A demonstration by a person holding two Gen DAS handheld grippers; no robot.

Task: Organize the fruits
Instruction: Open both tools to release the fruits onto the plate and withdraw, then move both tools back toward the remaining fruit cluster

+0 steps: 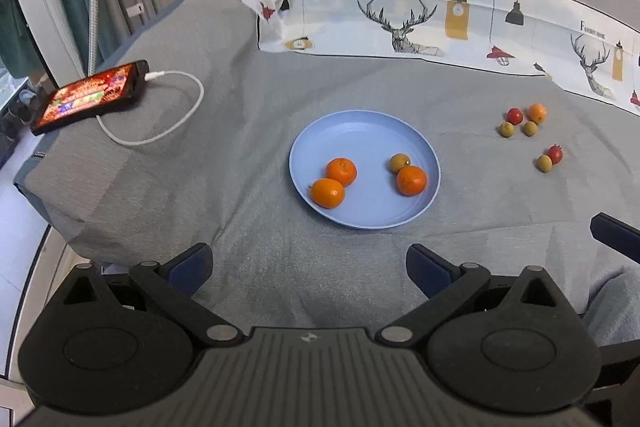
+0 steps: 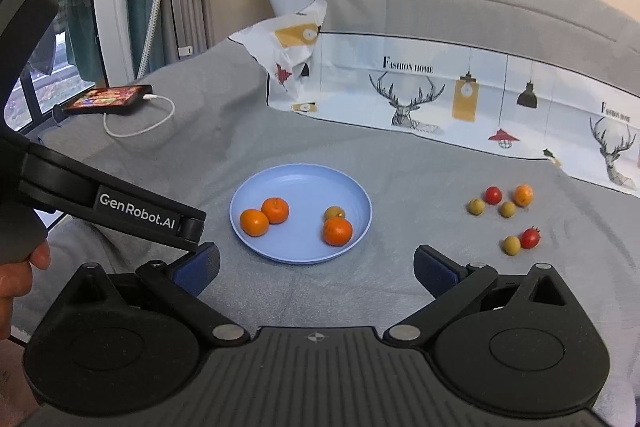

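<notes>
Right wrist view: both claws wide open, empty, right claw (image 2: 316, 267) low centre. Plate (image 2: 300, 253) mid-frame with four fruits; six loose fruits (image 2: 512, 245) sit right. I'd take the nearest olive-coloured one, closing gently.

Left claw (image 1: 308, 269) idles.

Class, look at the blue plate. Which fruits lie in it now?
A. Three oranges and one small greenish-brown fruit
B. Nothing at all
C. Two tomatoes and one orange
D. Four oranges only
A: the blue plate holds three oranges and one small greenish-brown fruit beside the right-hand orange.
</notes>
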